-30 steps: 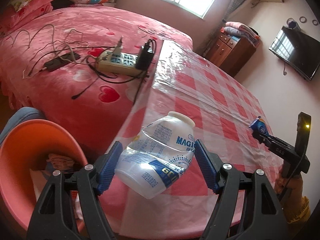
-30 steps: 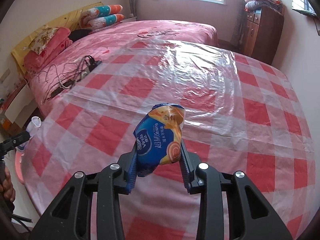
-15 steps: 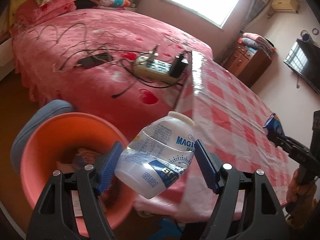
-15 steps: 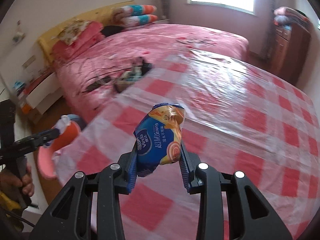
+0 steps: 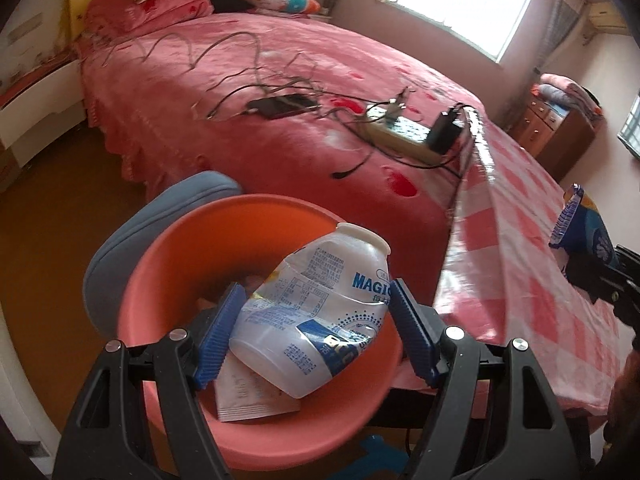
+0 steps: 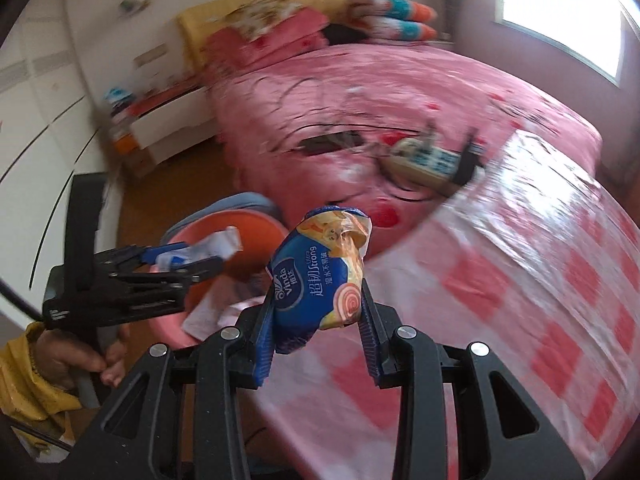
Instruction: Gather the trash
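- Trash is sitting in both claws: the left claw is clamping a crumpled plastic bottle across its wide body, directly above the orange bin beside the bed.
- The right claw is pinching, at a narrow opening, a blue tissue packet over the edge of the bench, short of the bin.
- Risk: the bottle is lying tilted between the pads; letting go off-centre is likely sending it against the rim and onto the floor.
- Risk: both claws are heading for one bin opening, so a collision is possible.
- Risk: the light packet is liable to drop short if let go early.
- Paper is already lying in the bin, so a bounce looks unlikely.
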